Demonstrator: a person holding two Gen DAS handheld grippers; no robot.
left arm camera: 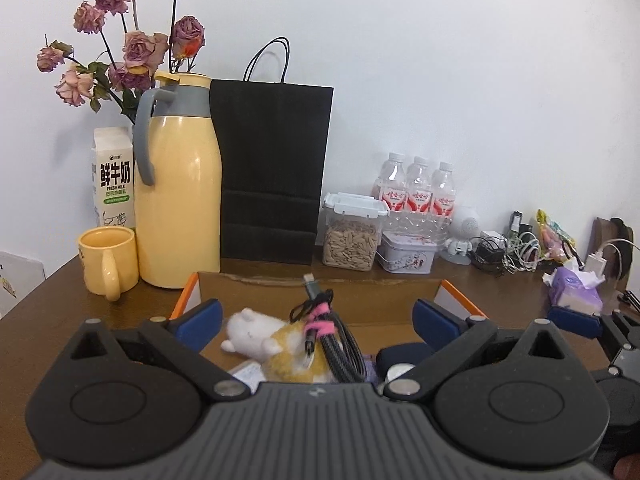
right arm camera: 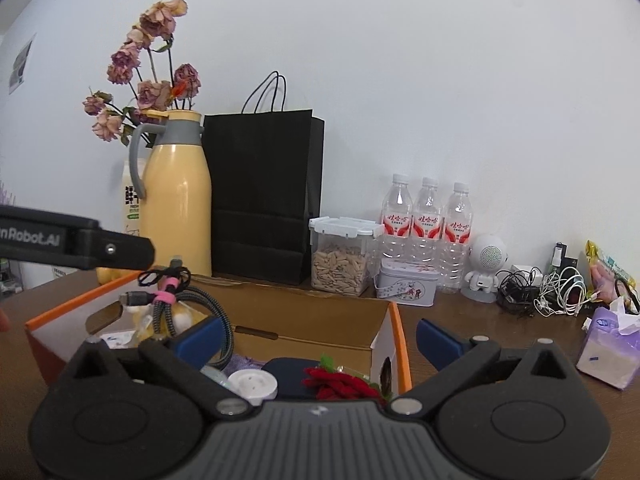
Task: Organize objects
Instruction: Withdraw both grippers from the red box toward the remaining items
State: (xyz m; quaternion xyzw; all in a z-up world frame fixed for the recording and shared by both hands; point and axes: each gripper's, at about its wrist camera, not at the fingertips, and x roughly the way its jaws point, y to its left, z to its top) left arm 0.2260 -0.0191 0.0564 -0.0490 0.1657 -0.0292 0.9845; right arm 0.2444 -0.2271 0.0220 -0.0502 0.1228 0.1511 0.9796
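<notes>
An open cardboard box with orange edges (left arm camera: 372,300) (right arm camera: 320,320) stands on the brown table. It holds a white and yellow plush toy (left arm camera: 272,340), a coiled braided cable with a pink tie (left arm camera: 324,328) (right arm camera: 168,292), a red knitted flower (right arm camera: 340,384), a white round cap (right arm camera: 252,386) and a dark blue item (right arm camera: 292,372). My left gripper (left arm camera: 316,320) is open above the box, over the plush and cable. My right gripper (right arm camera: 320,340) is open over the box's right end. The left gripper's body (right arm camera: 80,246) shows at left in the right wrist view.
Along the wall stand a yellow thermos jug (left arm camera: 180,200), yellow mug (left arm camera: 108,260), milk carton (left arm camera: 112,180), dried roses (left arm camera: 128,48), black paper bag (left arm camera: 272,172), seed container (left arm camera: 352,236), tin (left arm camera: 406,256), three water bottles (left arm camera: 416,192), small white robot speaker (right arm camera: 486,268), tangled cables (right arm camera: 540,288) and tissue pack (right arm camera: 608,344).
</notes>
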